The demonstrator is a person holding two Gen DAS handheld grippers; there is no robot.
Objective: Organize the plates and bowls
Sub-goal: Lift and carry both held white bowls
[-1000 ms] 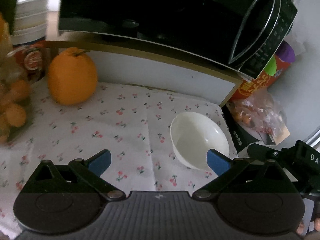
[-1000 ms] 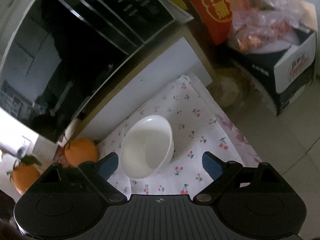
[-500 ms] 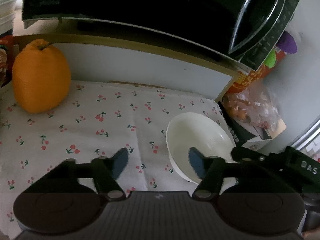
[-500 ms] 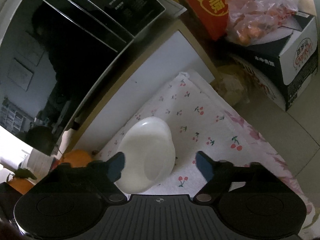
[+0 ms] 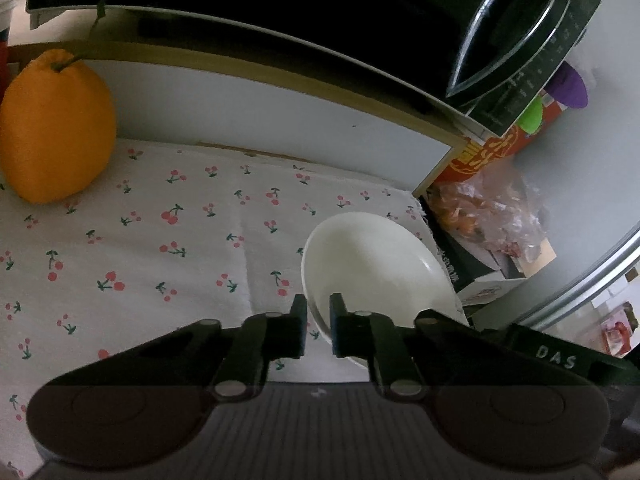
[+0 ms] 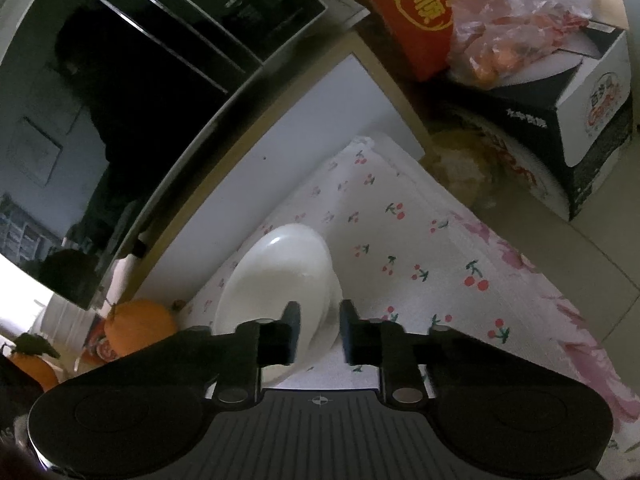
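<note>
On the cherry-print cloth [image 5: 168,248] beneath the microwave [image 5: 280,12], a white bowl [image 5: 372,256] is sitting at the cloth's corner while the left gripper [image 5: 318,326] and right gripper [image 6: 319,330] are each clamping opposite rim edges, apparently for a balanced lift.

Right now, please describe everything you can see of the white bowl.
The white bowl is plain, glossy and ceramic-looking, round, empty and upright on the cherry-print cloth, near the cloth's edge below a black oven. The left gripper is shut on its near rim; the right gripper is closing across the rim on another side, its wall between the fingers. Nothing else touches it.
</note>
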